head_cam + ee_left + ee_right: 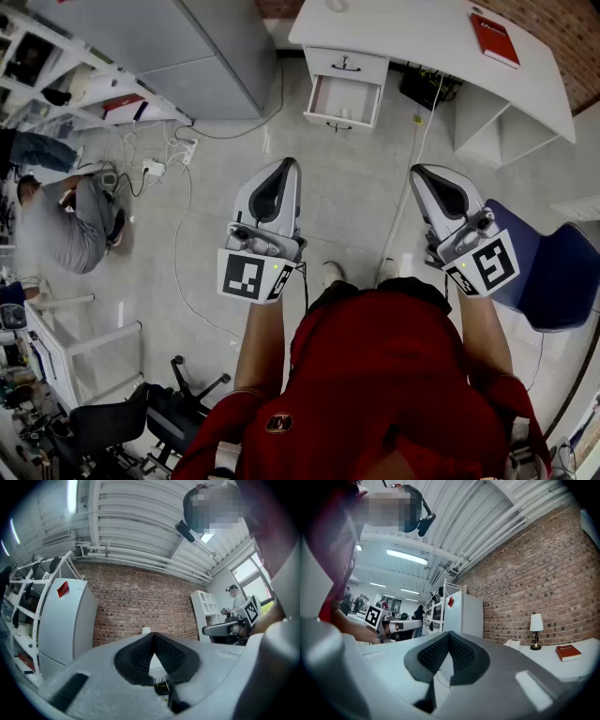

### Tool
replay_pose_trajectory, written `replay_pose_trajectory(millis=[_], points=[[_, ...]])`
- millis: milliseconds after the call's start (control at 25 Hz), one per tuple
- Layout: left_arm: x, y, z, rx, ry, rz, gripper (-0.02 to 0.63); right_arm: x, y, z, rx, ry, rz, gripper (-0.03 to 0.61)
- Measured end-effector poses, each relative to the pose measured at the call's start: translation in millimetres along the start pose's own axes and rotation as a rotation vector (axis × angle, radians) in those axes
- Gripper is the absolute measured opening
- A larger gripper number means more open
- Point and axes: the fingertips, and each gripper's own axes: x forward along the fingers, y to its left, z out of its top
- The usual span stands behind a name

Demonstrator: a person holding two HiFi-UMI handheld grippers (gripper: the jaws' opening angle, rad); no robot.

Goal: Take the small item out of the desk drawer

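The white desk (412, 28) stands at the far side of the room in the head view. Its lower drawer (343, 99) is pulled open, and a small pale item (345, 113) lies near the drawer's front. The upper drawer (346, 65) is closed. My left gripper (289, 167) and right gripper (418, 172) hang side by side over the floor, well short of the desk, both shut and empty. The left gripper view shows closed jaws (153, 637) in front of a brick wall. The right gripper view shows closed jaws (450, 634) too.
A red book (494, 39) lies on the desk and a lamp (536, 626) stands on it. A grey cabinet (187, 47) is left of the desk. A blue chair (553, 272) is at the right. A crouching person (80, 225), floor cables (183, 253) and a black office chair (141, 422) are at the left.
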Motion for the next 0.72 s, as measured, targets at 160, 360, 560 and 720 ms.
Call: replay_pose_trajectory(millis=[160, 360, 560, 720], points=[[-8, 13, -4, -0.001, 0.001, 0.001, 0.002, 12, 10, -3, 0.004, 0.0, 0.009, 0.011], [-23, 35, -6, -0.002, -0.009, 0.01, 0.002, 29, 22, -5, 0.009, -0.001, 0.004, 0.012], [-45, 70, -1, -0.002, -0.019, 0.028, 0.002, 54, 37, -5, -0.006, 0.013, -0.015, 0.011], [-58, 94, 0, 0.002, -0.022, 0.021, 0.002, 70, 45, -10, -0.012, 0.025, -0.039, 0.012]])
